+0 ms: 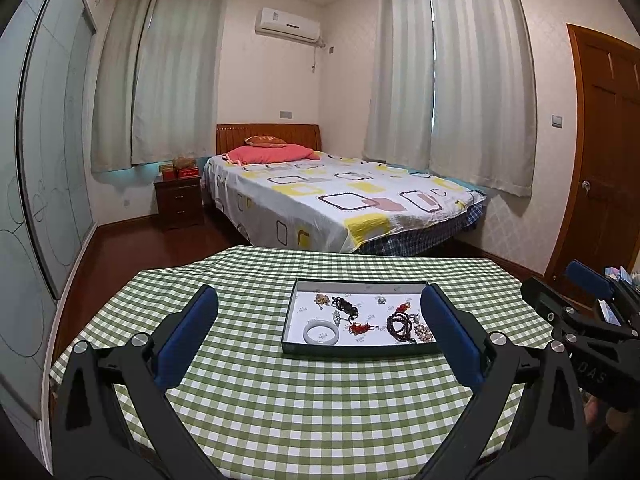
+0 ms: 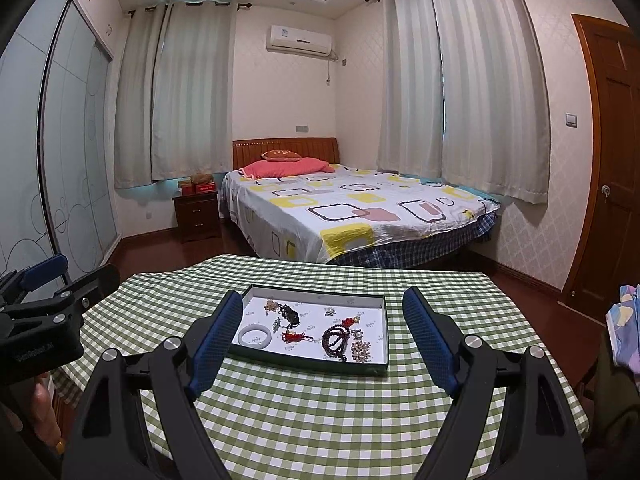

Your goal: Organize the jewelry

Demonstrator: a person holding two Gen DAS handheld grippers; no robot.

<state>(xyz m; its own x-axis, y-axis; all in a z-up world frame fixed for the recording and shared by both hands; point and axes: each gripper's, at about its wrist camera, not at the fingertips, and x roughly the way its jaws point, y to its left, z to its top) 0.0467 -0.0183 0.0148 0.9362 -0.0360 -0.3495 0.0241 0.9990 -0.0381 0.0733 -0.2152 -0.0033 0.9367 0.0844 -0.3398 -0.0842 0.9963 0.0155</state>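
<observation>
Left wrist view shows the left gripper point(image 1: 320, 336) nearest to the camera, its jaws wide apart and holding nothing, above the checked tablecloth point(image 1: 320, 400). Just ahead of it lies the tray point(image 1: 356, 350), a shallow dark-rimmed box whose long axis runs across the view, left to right. In the tray, the pale bangle point(image 1: 321, 333) sits at the near left corner, the dark bead string point(image 1: 400, 326) at the near right, and small pieces, hard to tell apart, lie toward the far wall. In the right wrist view the right gripper point(image 2: 316, 340) is also wide open and empty; the tray lies straight ahead of it, between its fingers, so both grippers seem about equally near. I judge the bangle is closer to the left gripper and the bead string point(image 2: 335, 340) to the right one. Beyond the tray, the table ends, and well behind it stands a bed point(image 1: 340, 204).
</observation>
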